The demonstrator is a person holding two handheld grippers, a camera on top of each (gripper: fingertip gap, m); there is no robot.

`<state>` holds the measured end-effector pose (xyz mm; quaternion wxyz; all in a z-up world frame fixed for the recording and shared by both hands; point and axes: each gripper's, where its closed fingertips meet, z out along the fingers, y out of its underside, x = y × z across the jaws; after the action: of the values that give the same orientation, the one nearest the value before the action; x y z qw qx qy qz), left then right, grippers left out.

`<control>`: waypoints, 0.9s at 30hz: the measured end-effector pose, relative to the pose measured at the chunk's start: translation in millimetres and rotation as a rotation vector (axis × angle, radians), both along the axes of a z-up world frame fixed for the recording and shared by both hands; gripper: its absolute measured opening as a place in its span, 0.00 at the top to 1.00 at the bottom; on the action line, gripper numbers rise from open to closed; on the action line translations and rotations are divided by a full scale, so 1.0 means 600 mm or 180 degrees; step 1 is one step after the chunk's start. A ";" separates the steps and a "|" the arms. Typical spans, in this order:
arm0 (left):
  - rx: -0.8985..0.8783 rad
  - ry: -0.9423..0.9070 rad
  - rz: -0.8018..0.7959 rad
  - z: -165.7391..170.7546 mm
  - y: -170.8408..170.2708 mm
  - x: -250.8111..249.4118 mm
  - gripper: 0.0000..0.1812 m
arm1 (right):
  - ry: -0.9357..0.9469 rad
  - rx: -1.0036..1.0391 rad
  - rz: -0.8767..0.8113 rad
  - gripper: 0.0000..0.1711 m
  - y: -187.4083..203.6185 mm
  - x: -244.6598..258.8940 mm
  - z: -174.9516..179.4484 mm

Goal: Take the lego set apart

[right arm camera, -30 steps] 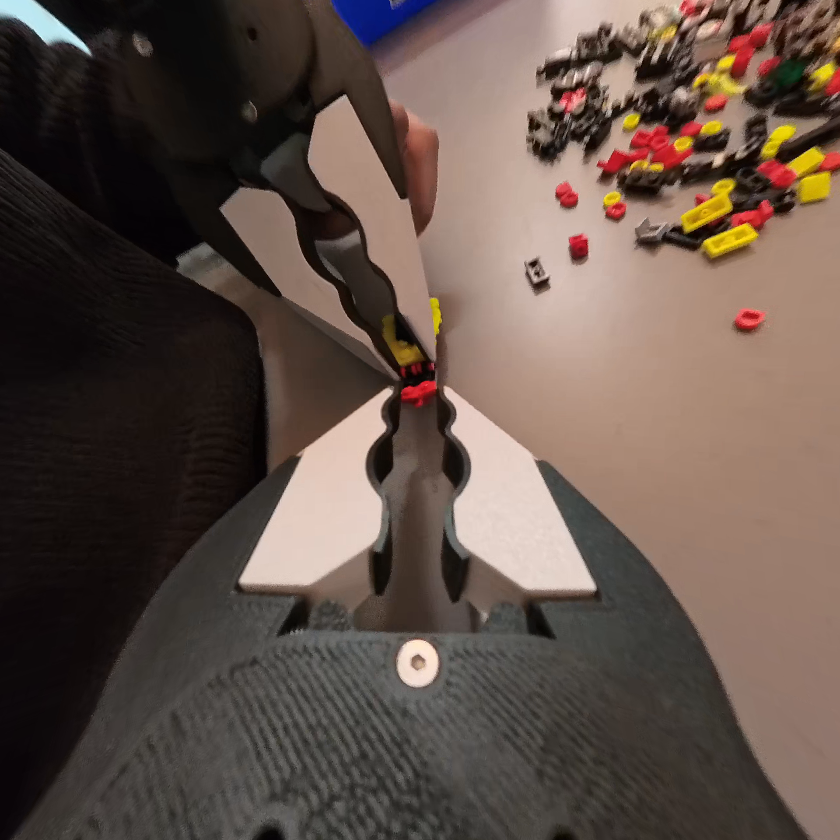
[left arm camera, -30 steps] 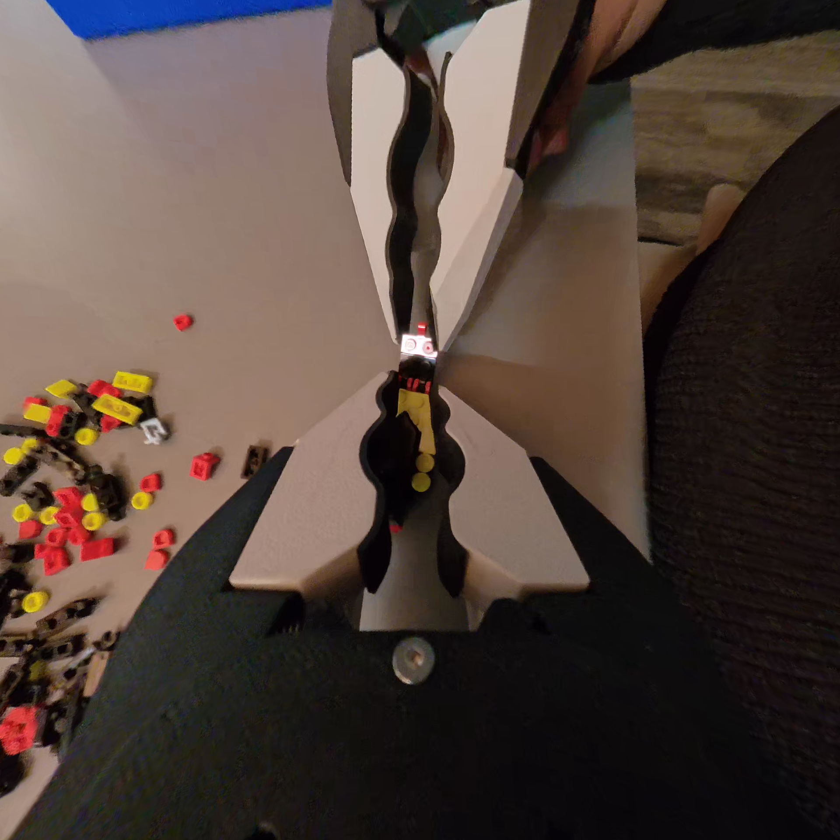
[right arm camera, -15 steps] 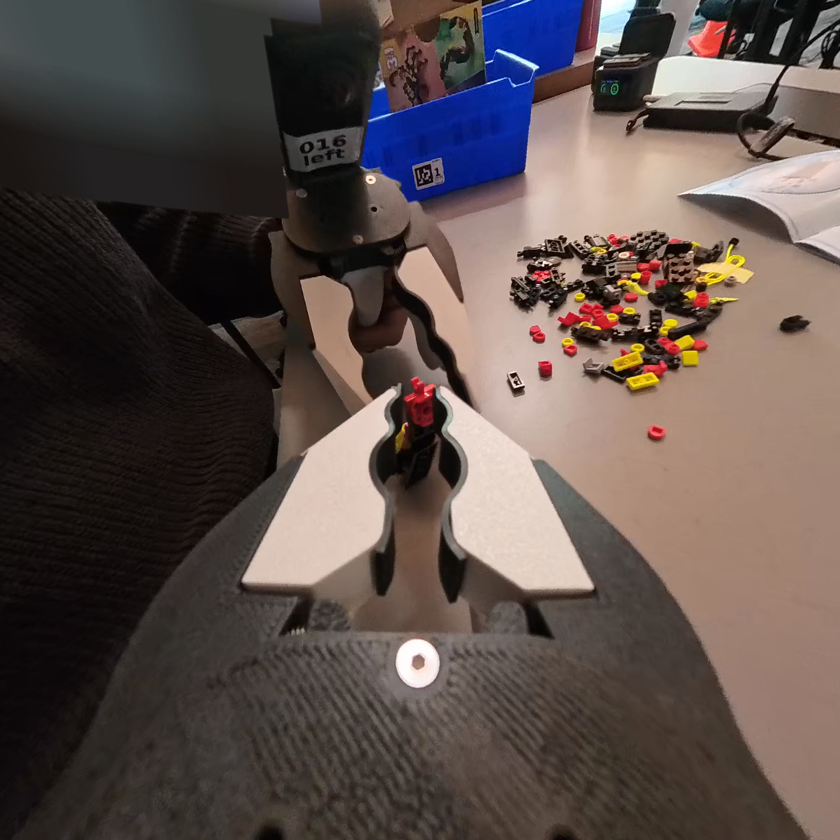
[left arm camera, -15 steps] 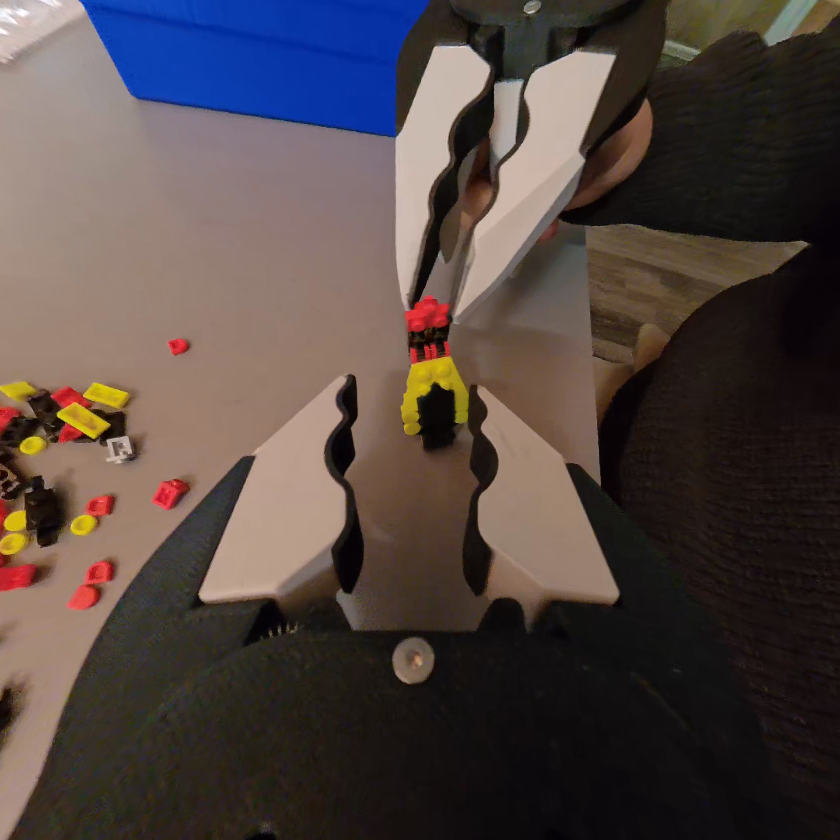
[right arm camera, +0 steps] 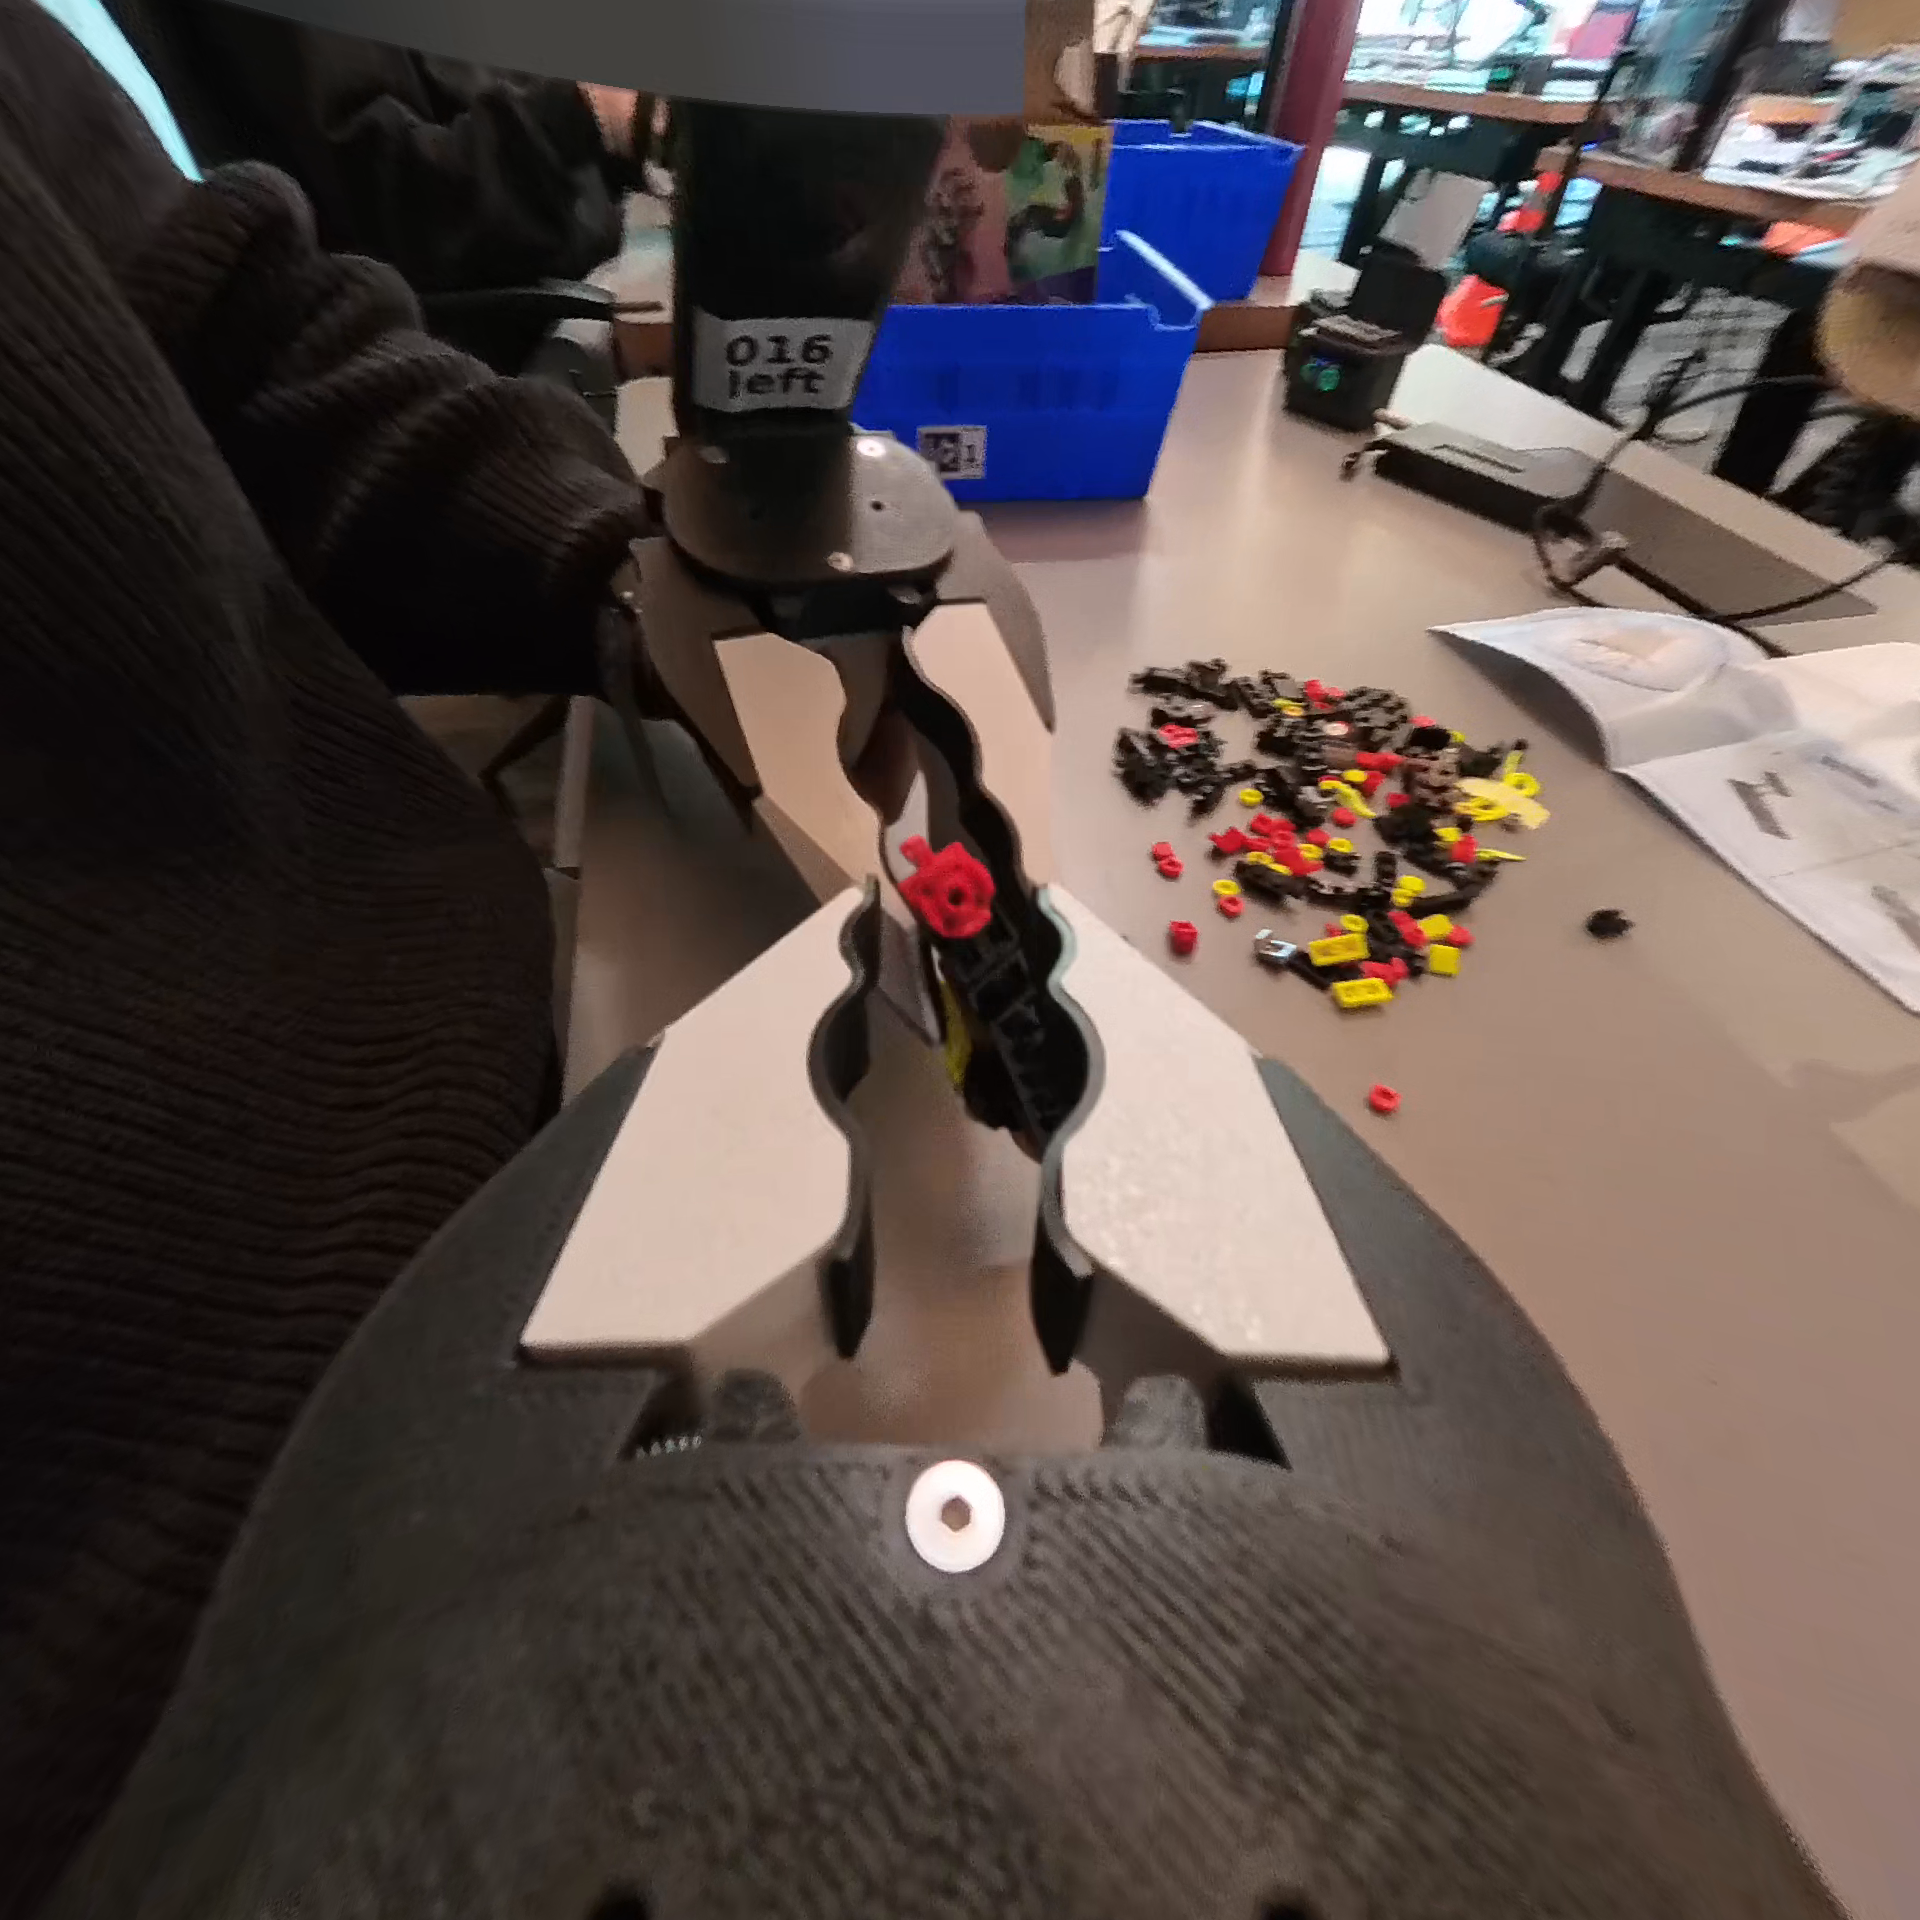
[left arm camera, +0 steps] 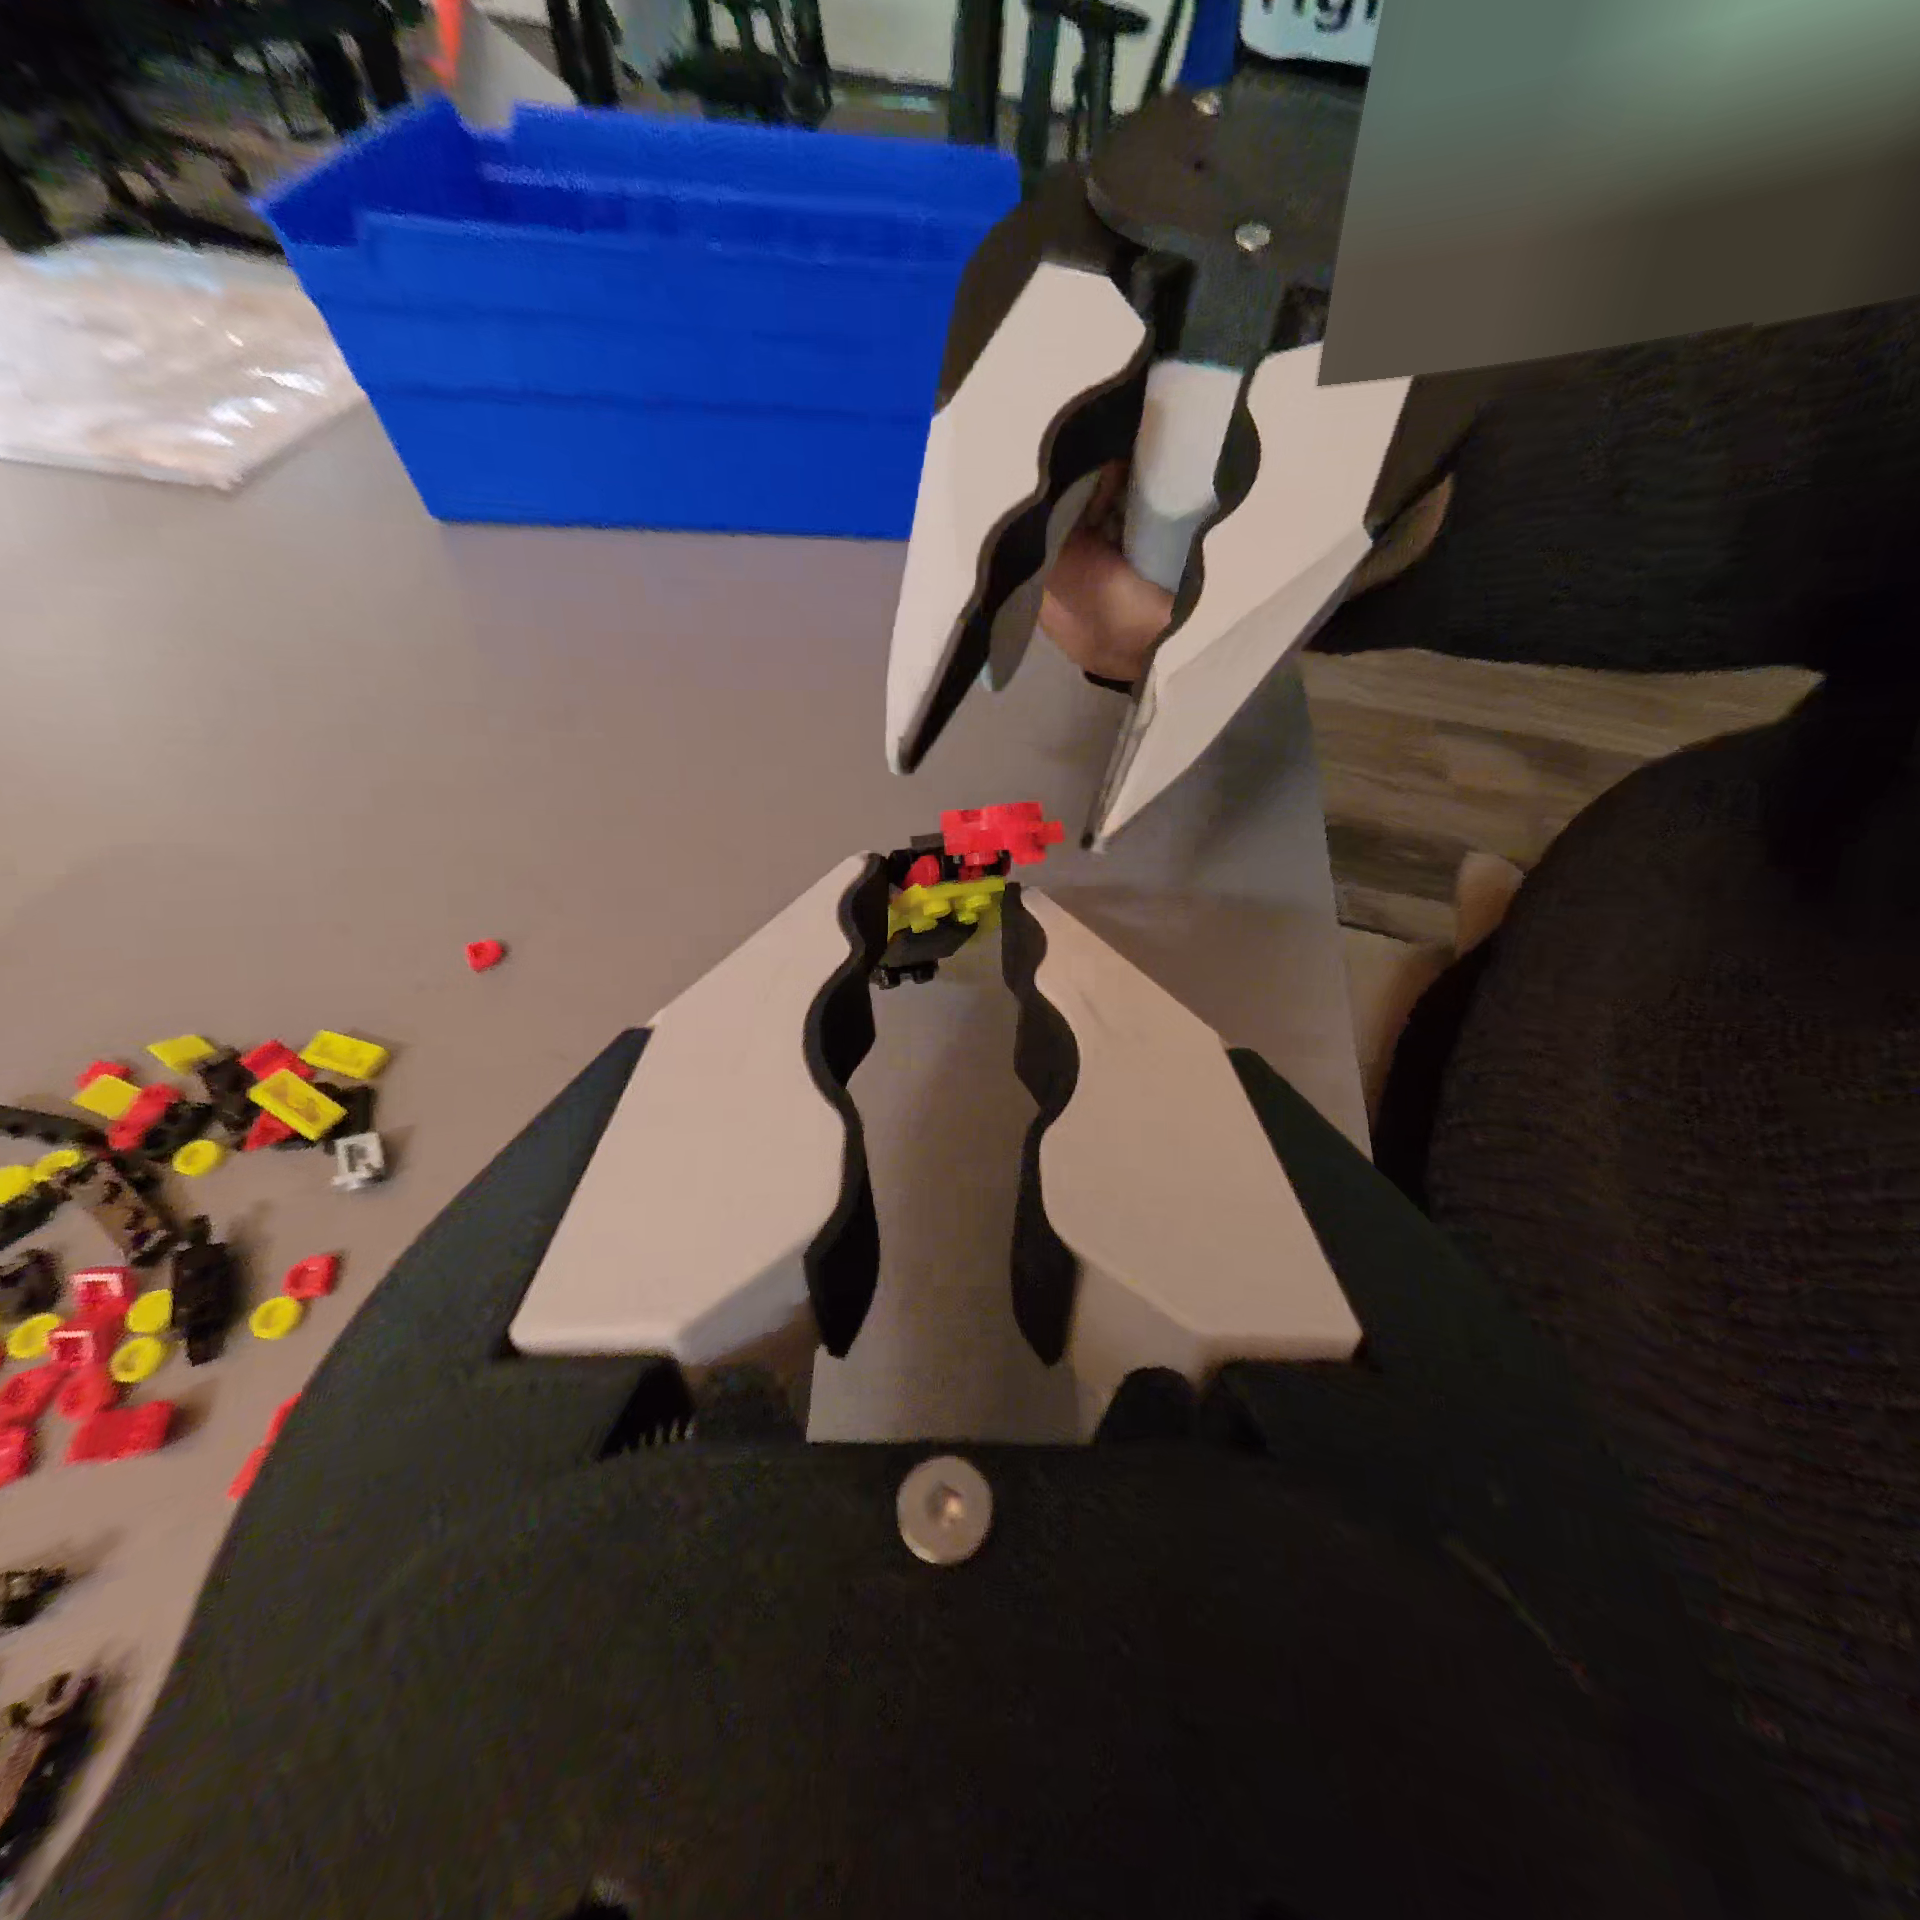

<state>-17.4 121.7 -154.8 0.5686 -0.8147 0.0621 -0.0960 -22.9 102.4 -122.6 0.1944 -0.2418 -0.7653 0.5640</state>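
A small lego assembly (left arm camera: 940, 909) of yellow, black and red pieces sits between the tips of my left gripper (left arm camera: 943, 883), which is closed on it above the table's near edge. The red part (left arm camera: 997, 831) sticks out past the tips. My right gripper (left arm camera: 1000, 800) faces it from above, open, with its tips just clear of the red part. In the right wrist view the assembly (right arm camera: 951, 894) lies inside the open span of my right gripper (right arm camera: 956, 899), close to its right finger. The left gripper's fingers (right arm camera: 977, 727) come down onto it.
A pile of loose red, yellow and black pieces (left arm camera: 156, 1195) lies on the grey table, also in the right wrist view (right arm camera: 1340, 831). A blue bin (left arm camera: 644, 343) stands behind. An instruction booklet (right arm camera: 1766, 748) and a black device with cable (right arm camera: 1340, 374) lie farther right. The person's dark sleeve borders the table edge. Only a small space, under 4 cm, lies between the two pairs of fingers.
My left gripper opened, let go of the assembly, then closed on it again. My right gripper, which was holding it, opened and backed slightly off. Both grippers have tilted up.
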 end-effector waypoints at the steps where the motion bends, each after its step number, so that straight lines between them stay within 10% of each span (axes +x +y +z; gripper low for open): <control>1: 0.0044 -0.0021 0.0023 0.006 0.000 -0.003 0.89 | 0.0066 0.0049 -0.0119 0.85 0.009 -0.003 0.007; 13: -0.0074 -0.0241 0.0053 0.003 0.002 0.000 0.89 | 0.0651 0.0904 -0.0823 0.84 -0.009 0.001 0.002; 27: -0.0376 0.0160 0.0291 -0.020 0.004 -0.009 0.90 | 0.0125 0.0388 -0.0847 0.96 -0.005 -0.006 -0.006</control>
<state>-22.9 123.9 -166.8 0.5215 -0.8510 0.0334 -0.0529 -26.5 99.5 -126.2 0.2967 -0.3178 -0.7553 0.4903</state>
